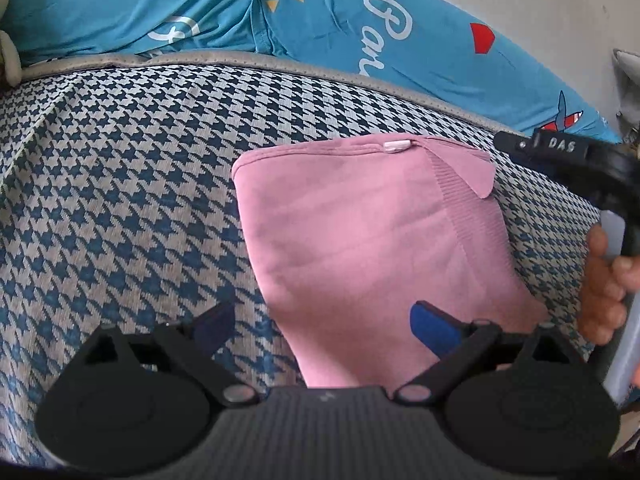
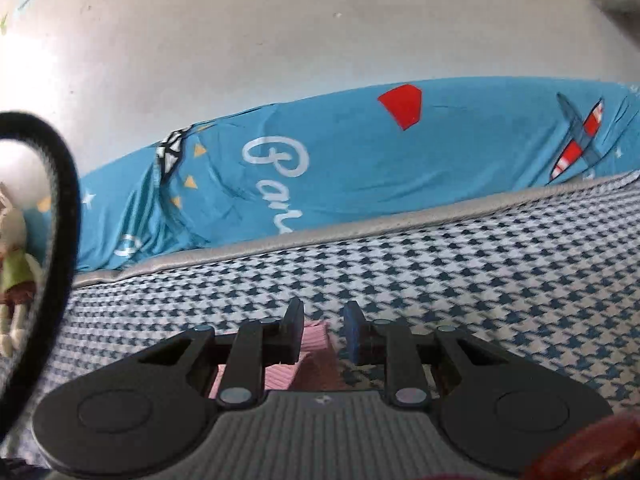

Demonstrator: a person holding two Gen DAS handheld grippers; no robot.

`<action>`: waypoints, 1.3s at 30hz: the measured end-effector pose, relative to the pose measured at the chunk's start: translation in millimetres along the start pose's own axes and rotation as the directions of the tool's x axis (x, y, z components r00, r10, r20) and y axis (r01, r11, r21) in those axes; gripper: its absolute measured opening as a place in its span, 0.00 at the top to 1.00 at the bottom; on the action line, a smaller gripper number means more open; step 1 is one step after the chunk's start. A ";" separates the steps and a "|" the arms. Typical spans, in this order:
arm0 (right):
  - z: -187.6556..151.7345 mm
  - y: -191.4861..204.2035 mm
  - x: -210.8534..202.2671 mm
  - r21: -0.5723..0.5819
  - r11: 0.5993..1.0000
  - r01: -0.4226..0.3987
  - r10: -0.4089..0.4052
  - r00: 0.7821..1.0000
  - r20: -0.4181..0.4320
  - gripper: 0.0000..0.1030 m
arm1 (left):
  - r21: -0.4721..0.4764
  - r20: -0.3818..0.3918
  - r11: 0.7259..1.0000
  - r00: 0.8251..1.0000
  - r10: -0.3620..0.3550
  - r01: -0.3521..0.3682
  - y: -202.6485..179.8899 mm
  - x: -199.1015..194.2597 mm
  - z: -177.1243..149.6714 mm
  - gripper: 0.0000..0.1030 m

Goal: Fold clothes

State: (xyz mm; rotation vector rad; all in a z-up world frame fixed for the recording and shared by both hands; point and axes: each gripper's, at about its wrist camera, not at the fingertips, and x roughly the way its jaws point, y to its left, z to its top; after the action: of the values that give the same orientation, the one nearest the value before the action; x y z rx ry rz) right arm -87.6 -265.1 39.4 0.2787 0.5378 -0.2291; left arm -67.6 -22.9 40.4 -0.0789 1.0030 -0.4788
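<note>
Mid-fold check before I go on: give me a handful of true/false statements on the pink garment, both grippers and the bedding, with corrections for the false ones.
1. The pink garment lies folded on the houndstooth cover. True.
2. The left gripper is clamped shut on the garment. False: its fingers are spread wide, with the garment's near edge below them.
3. The right gripper has a gap between its fingers. True; pink fabric shows low in that gap, ungripped.
4. The blue sheet covers the garment. False: it lies beyond the cover's grey edge.
5. A plush toy sits on the garment. False: it is off at the right wrist view's left edge.
</note>
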 end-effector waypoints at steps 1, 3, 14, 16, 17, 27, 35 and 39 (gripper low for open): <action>-0.6 0.4 0.0 -0.004 1.000 -0.018 0.018 1.000 -0.016 0.79 | -0.001 -0.001 1.000 1.000 -0.002 0.002 0.9 -0.4 -0.6 0.05; -1.7 2.6 -1.9 -0.024 0.998 -0.064 0.063 0.997 -0.050 0.79 | -0.003 -0.004 1.000 1.000 -0.005 0.005 2.6 -1.1 -2.3 0.05; -20.2 26.4 4.8 -0.139 0.971 -0.196 0.167 0.966 -0.198 0.79 | -0.005 -0.009 1.000 1.000 -0.001 0.001 7.0 1.6 -9.1 0.04; -22.3 27.8 9.4 -0.139 0.970 -0.199 0.166 0.962 -0.217 0.79 | 0.002 -0.013 1.000 1.000 -0.002 0.002 6.0 2.6 -10.9 0.04; -23.2 26.9 10.6 -0.139 0.971 -0.195 0.161 0.962 -0.222 0.79 | 0.007 -0.015 1.000 1.000 -0.001 0.001 5.7 3.1 -12.7 0.04; -11.6 26.4 28.3 -0.138 0.984 -0.115 0.097 0.986 -0.134 0.79 | 0.049 -0.039 0.999 0.999 0.005 -0.003 4.2 4.9 -27.1 0.04; -13.2 22.9 64.0 -0.117 0.992 -0.041 0.020 0.985 -0.173 0.78 | 0.088 -0.052 0.996 0.998 0.019 -0.015 4.0 3.6 -34.9 0.04; -14.6 15.3 75.4 -0.111 0.994 -0.011 -0.009 0.983 -0.183 0.78 | 0.108 -0.058 0.994 0.998 0.027 -0.020 3.7 2.9 -39.0 0.03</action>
State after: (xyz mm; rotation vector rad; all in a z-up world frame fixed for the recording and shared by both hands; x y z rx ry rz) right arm -27.1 -256.8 -9.6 0.1921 0.7304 -0.1725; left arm -97.1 -14.8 15.8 0.0436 1.0340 -0.5150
